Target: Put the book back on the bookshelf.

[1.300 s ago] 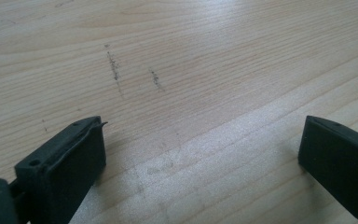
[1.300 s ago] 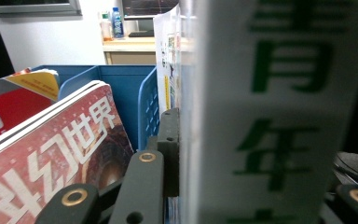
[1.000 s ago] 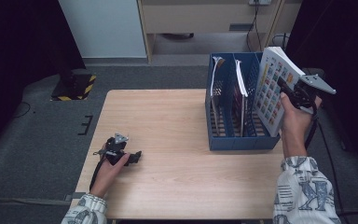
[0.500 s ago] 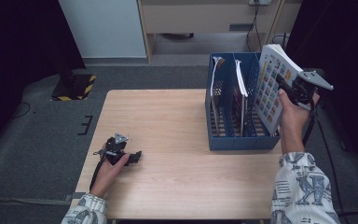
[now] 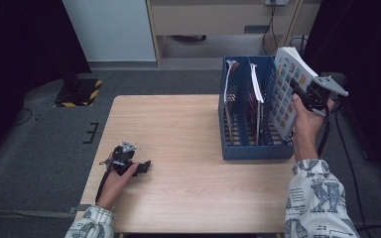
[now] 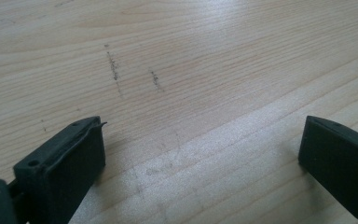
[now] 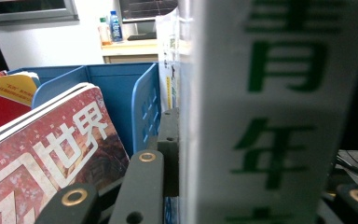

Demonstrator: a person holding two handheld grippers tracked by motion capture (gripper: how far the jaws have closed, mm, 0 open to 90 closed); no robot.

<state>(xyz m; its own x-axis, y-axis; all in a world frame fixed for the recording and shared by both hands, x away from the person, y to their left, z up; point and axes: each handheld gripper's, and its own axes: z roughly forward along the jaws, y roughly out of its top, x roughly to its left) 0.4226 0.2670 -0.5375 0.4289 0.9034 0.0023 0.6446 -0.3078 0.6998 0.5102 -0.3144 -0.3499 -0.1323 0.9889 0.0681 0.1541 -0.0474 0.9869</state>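
Little has shifted: my right gripper (image 5: 301,97) stays clamped on the white book (image 5: 287,91), seemingly over the blue rack (image 5: 255,148); left gripper (image 5: 141,167) rests on the tabletop (image 5: 188,129), fingers apart.

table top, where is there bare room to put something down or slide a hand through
The widest bare stretch of the table runs from its far edge down between the left tool and the blue file rack. The near strip in front of the rack is bare too. It is crowded at the right: the rack holds magazines, and the right tool grips a book over its last slot.
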